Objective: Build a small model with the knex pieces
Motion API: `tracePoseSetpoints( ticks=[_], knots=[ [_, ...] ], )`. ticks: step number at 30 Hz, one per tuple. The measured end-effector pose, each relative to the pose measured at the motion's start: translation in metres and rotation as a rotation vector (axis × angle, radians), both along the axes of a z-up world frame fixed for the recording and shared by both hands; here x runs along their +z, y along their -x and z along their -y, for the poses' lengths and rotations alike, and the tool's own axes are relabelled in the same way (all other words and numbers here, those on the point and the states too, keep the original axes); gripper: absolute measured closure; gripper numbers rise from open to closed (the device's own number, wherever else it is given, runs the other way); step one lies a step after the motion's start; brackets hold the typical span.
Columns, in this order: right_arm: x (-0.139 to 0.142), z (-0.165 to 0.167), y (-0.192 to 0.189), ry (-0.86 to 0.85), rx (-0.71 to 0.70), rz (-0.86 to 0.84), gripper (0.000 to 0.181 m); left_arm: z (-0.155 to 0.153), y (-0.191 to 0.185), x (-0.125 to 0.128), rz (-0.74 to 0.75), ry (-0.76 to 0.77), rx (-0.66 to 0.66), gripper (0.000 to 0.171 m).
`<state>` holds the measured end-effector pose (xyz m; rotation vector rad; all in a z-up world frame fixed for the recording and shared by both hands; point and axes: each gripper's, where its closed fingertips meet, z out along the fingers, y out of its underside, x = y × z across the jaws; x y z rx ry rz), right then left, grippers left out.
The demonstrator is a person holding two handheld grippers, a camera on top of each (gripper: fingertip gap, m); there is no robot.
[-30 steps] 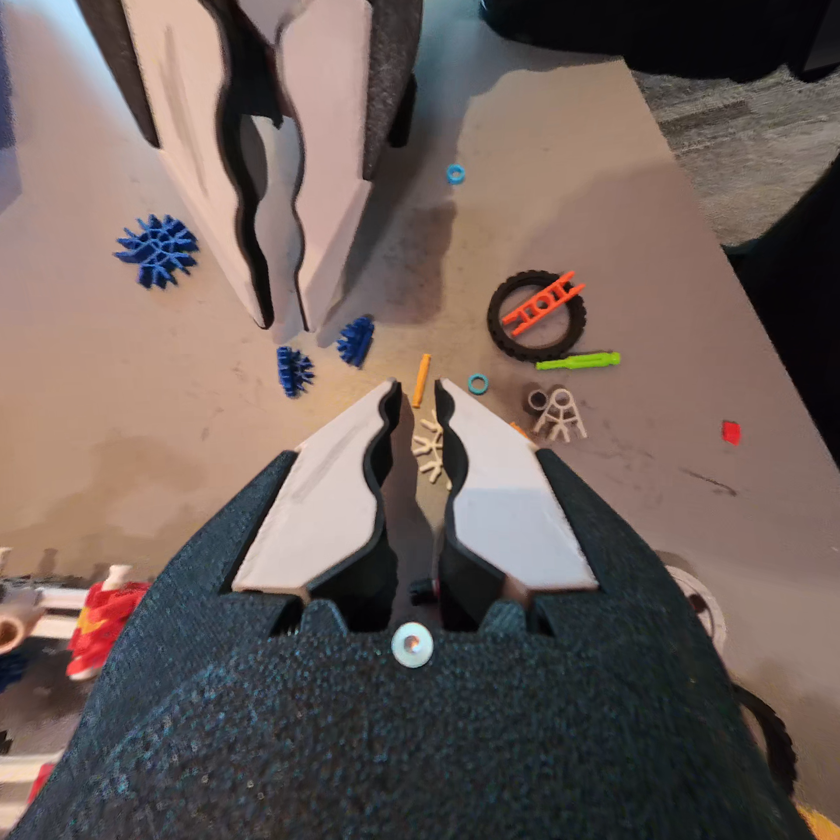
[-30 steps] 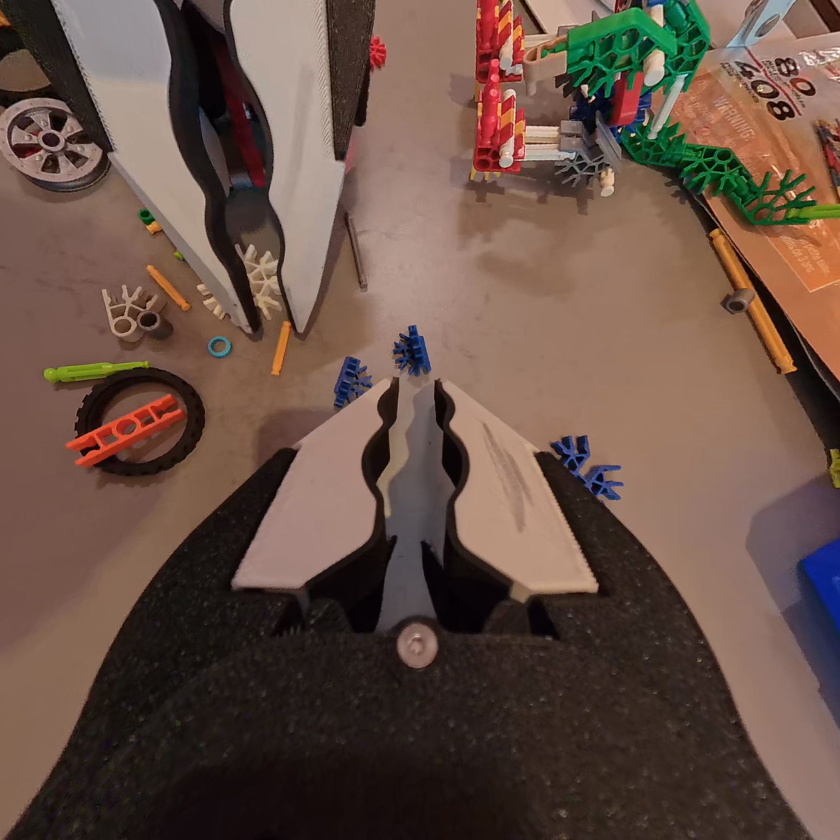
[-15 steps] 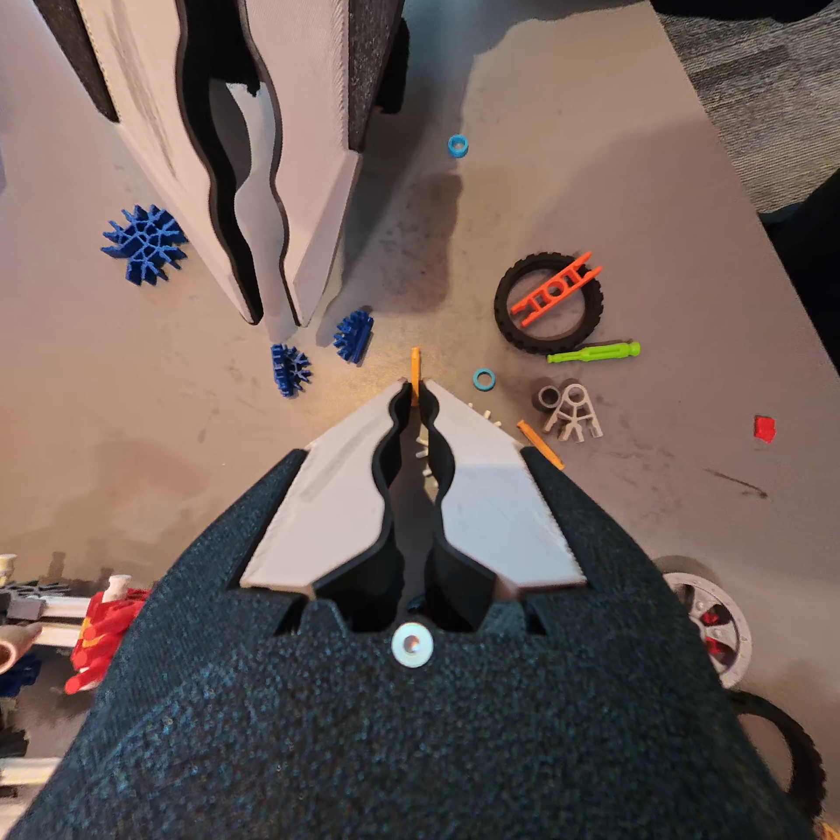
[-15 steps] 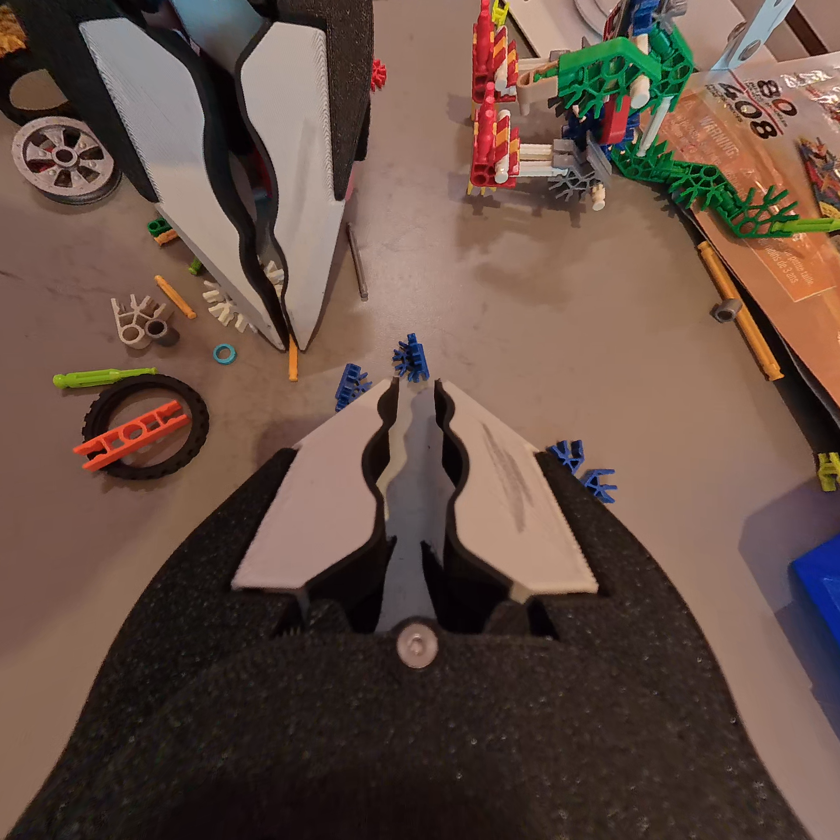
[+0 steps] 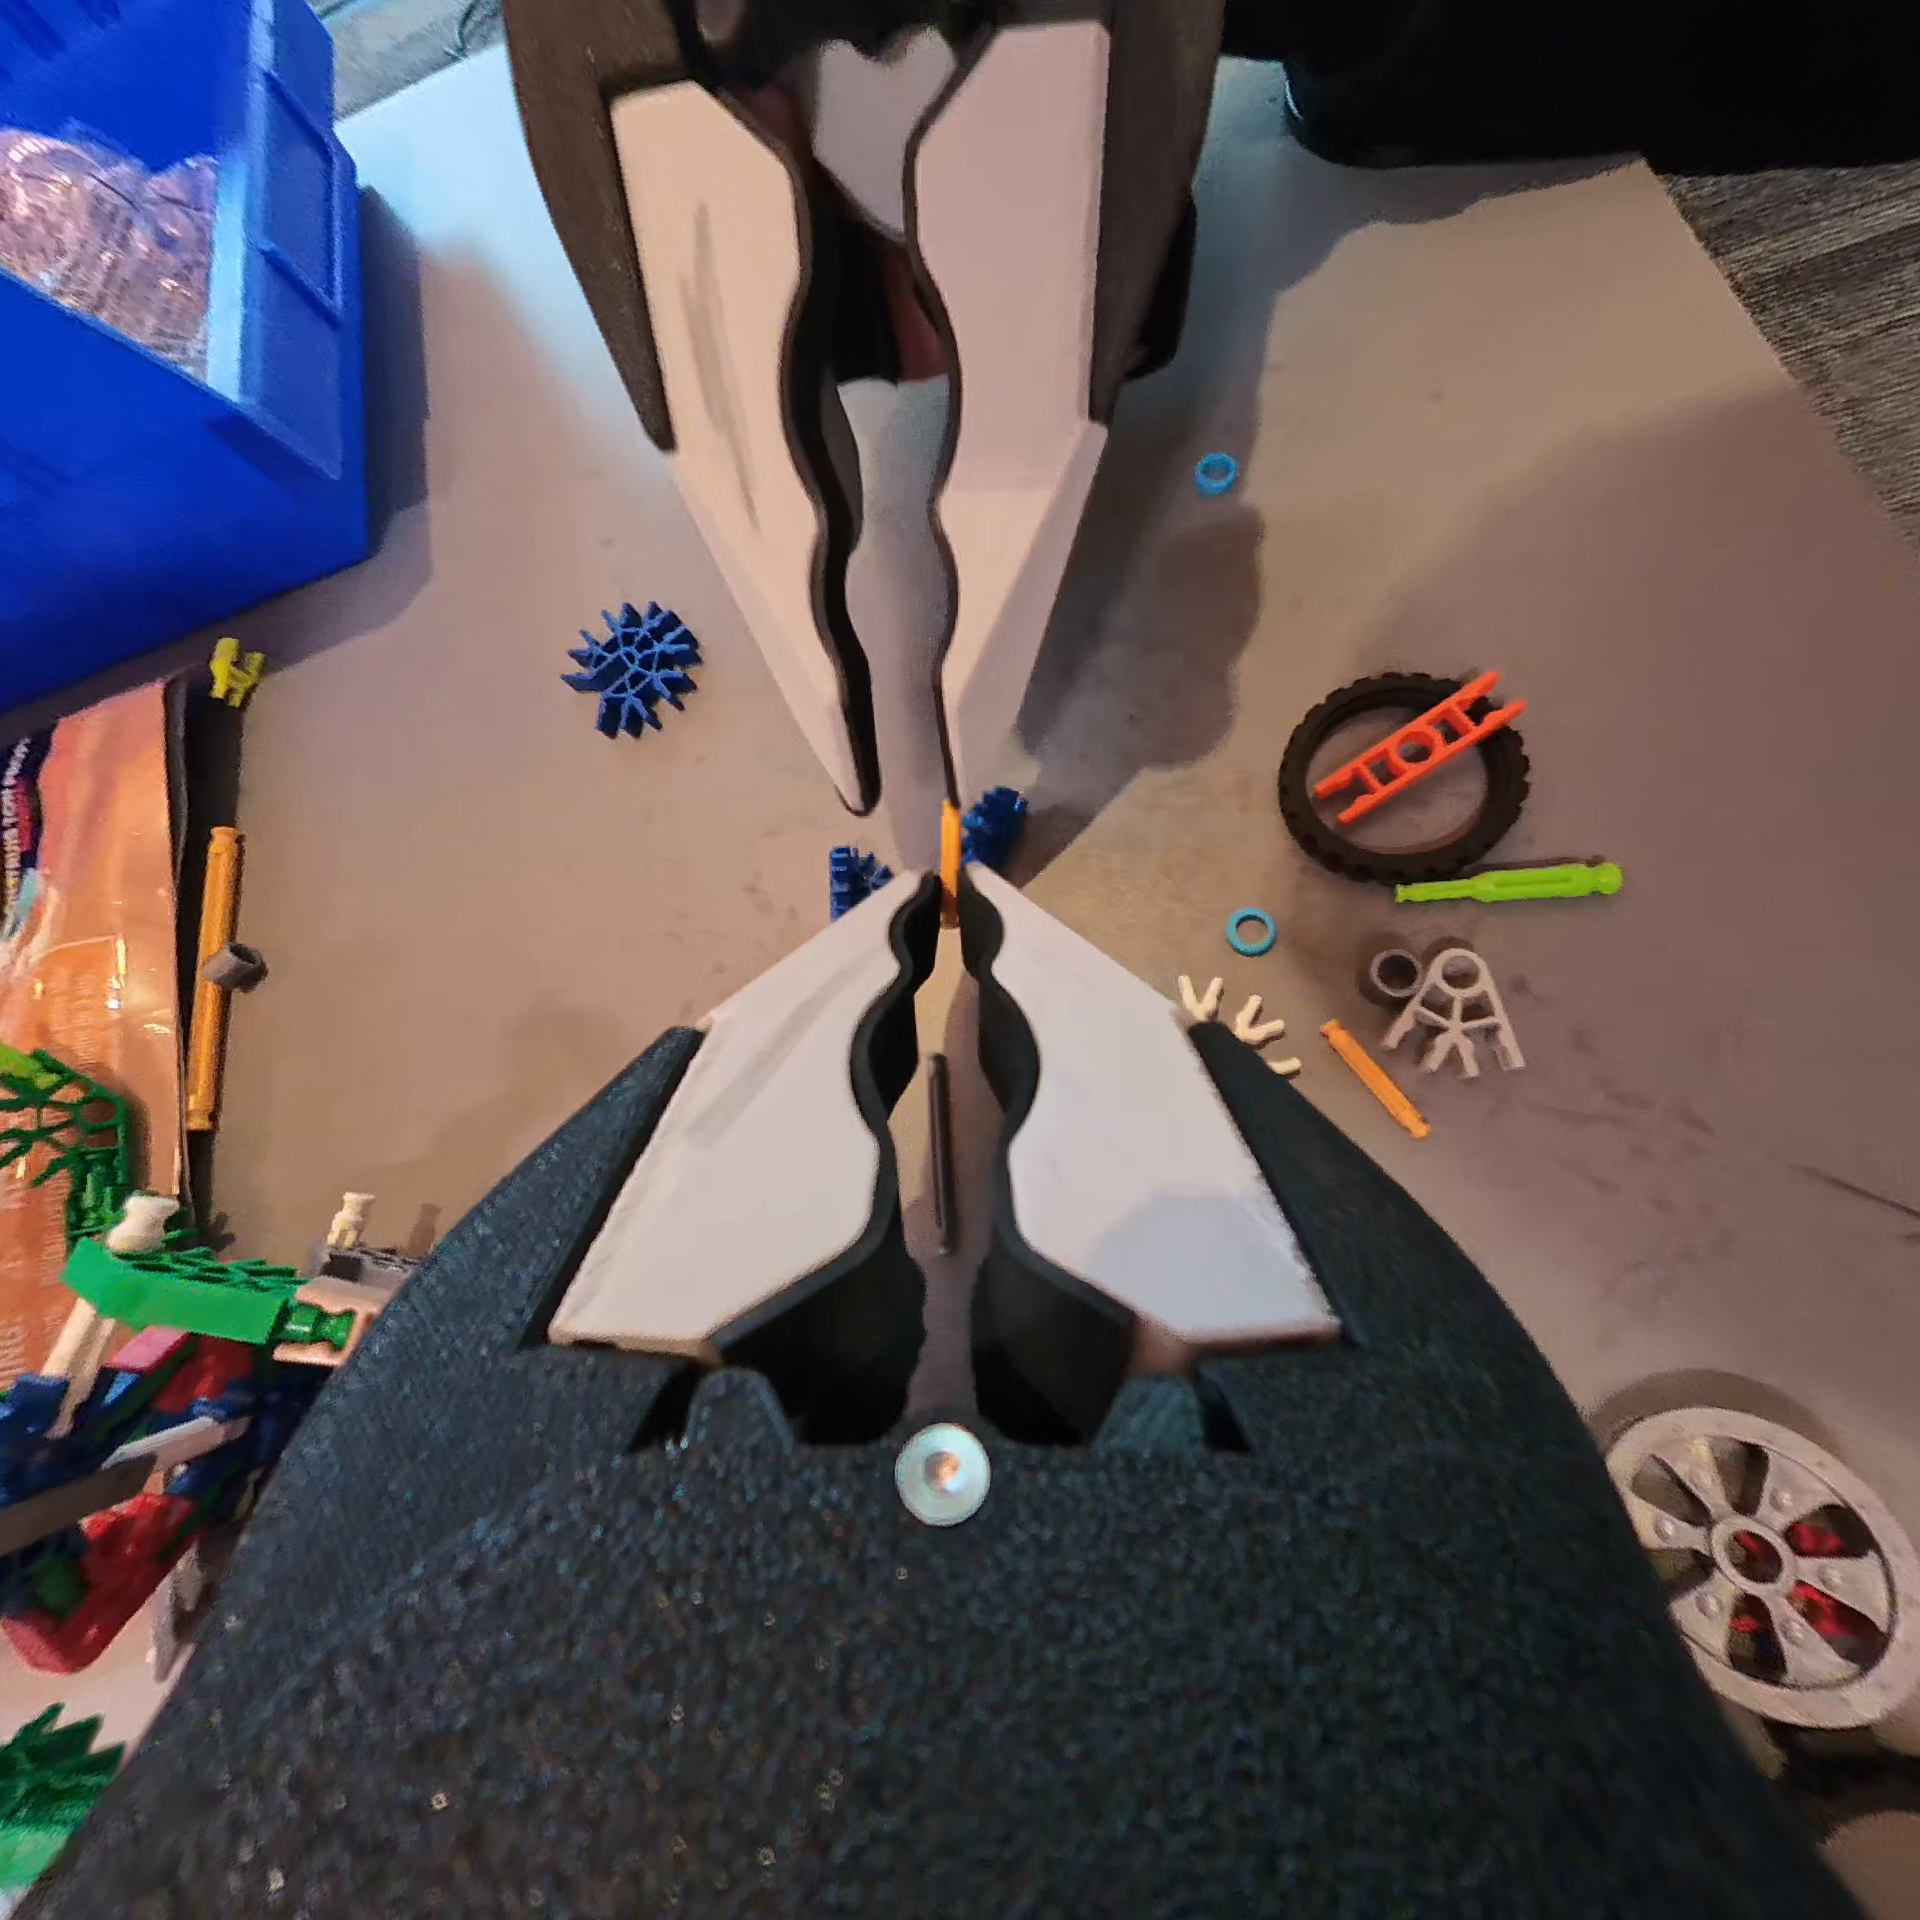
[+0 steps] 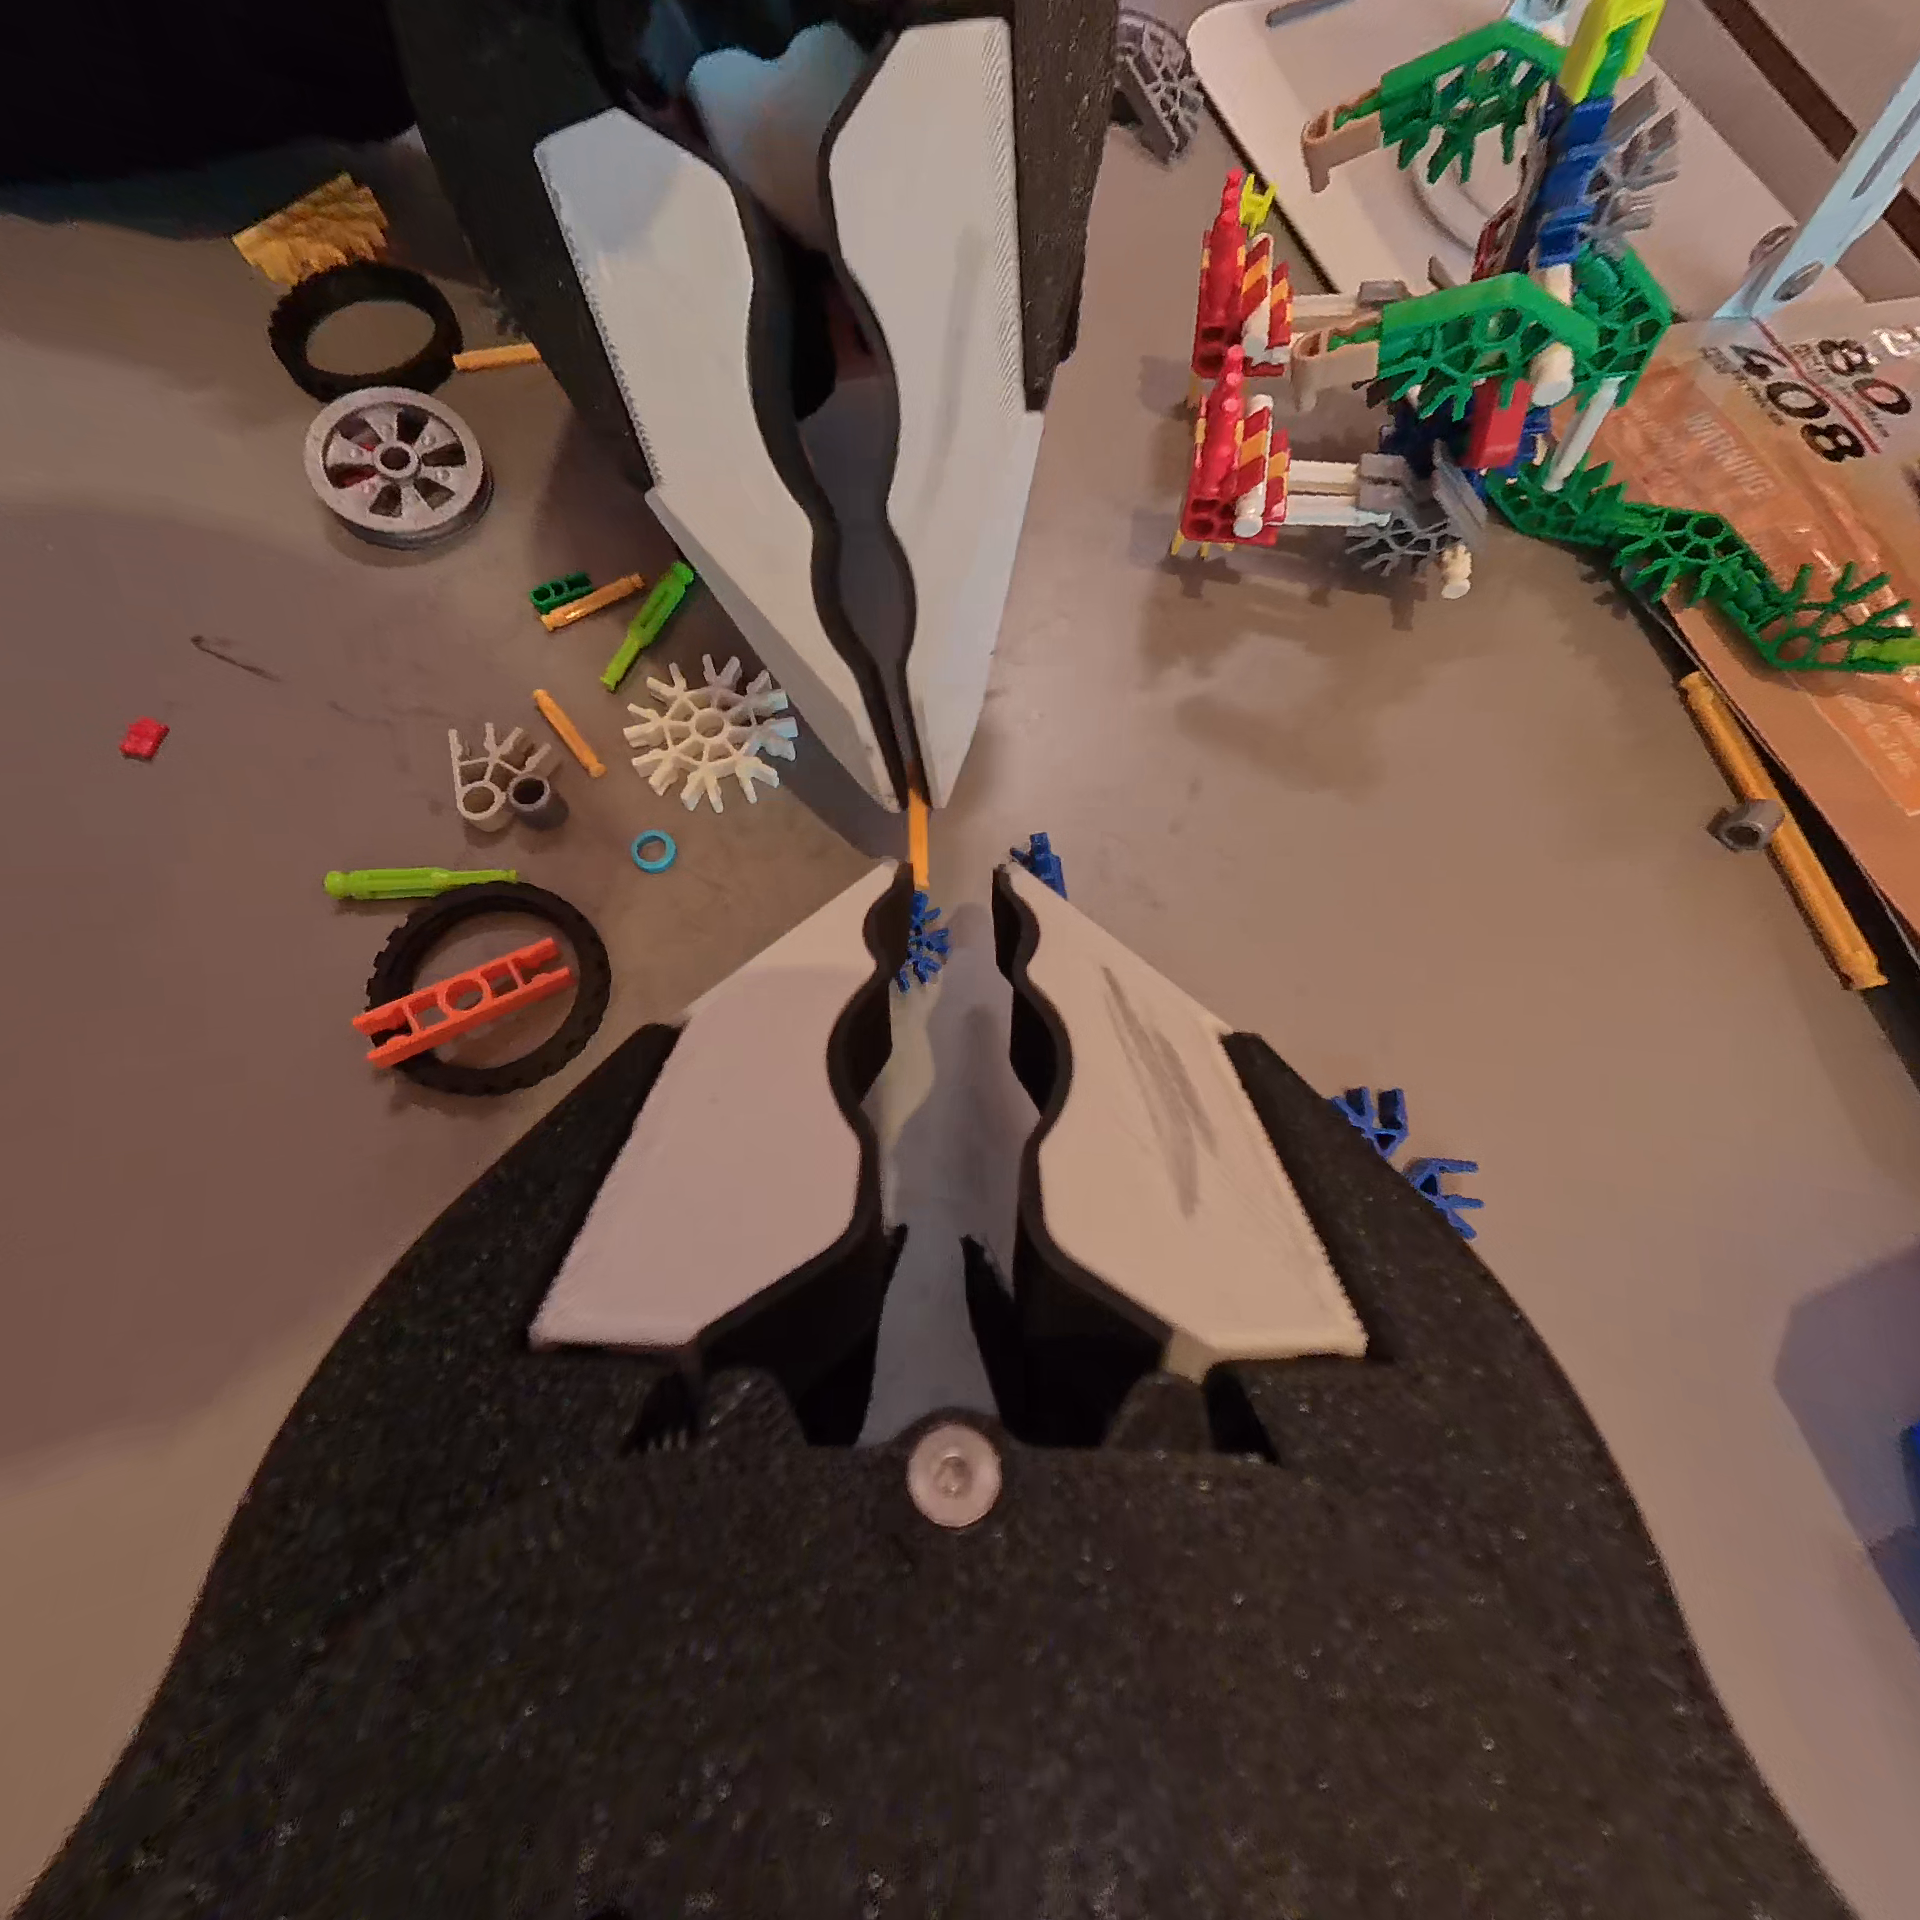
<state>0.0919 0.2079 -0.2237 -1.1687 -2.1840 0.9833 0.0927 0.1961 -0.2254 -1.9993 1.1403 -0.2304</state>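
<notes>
Orange rod [image 5: 948, 868] is now pinched at its near end by your left gripper [image 5: 948, 904], whose jaws have closed to a sliver. A second ago they stood apart over the white snowflake connector [image 6: 712, 743], with the rod lying loose ahead of them. The rod is up off the grey table [image 5: 1558, 520] and points at your right gripper [image 6: 945, 894], which has come in tip to tip with the left. Its far end sits just beside the right gripper's left fingertip [image 6: 883, 904]. The right gripper's jaws stand narrowly apart and hold nothing. A small blue connector [image 6: 921, 951] lies on the table under their gap.

Loose parts crowd one flank: a black tyre [image 5: 1403, 774] with an orange piece across it, a lime rod [image 5: 1507, 883] and a grey wheel [image 5: 1756, 1569]. The table edge [image 5: 1766, 291] lies beyond them. On the other flank are the blue bin [image 5: 156, 364] and the green and red model [image 6: 1455, 416]. Bare table [image 6: 1299, 831] lies between that model and the two grippers.
</notes>
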Motion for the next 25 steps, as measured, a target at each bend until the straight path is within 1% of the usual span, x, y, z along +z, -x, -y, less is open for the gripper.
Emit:
tracePoseSetpoints(
  ticks=[2, 5, 12, 15, 17, 18, 25],
  knots=[
    [-0.002, 0.002, 0.000, -0.008, 0.010, 0.005, 0.167, -0.003, 0.000, 0.002, -0.003, -0.022, 0.010, 0.171],
    [-0.003, 0.003, 0.001, -0.022, 0.012, 0.002, 0.178, -0.006, -0.001, 0.003, 0.001, -0.037, 0.014, 0.171],
    [-0.002, -0.002, 0.001, -0.030, -0.008, 0.002, 0.178, -0.012, 0.001, 0.002, 0.010, -0.054, 0.039, 0.170],
    [0.000, -0.007, 0.001, -0.019, -0.030, 0.002, 0.178, -0.016, 0.008, 0.001, 0.000, -0.056, 0.073, 0.160],
    [-0.003, -0.010, 0.000, -0.029, -0.042, 0.016, 0.178, -0.018, 0.015, -0.003, -0.010, -0.044, 0.101, 0.153],
    [-0.006, -0.011, 0.000, -0.035, -0.047, 0.028, 0.178, -0.020, 0.019, -0.006, -0.024, -0.037, 0.117, 0.153],
    [-0.022, -0.017, -0.004, -0.079, -0.062, 0.099, 0.178, -0.019, 0.017, -0.022, -0.056, 0.020, 0.114, 0.155]
  ],
)
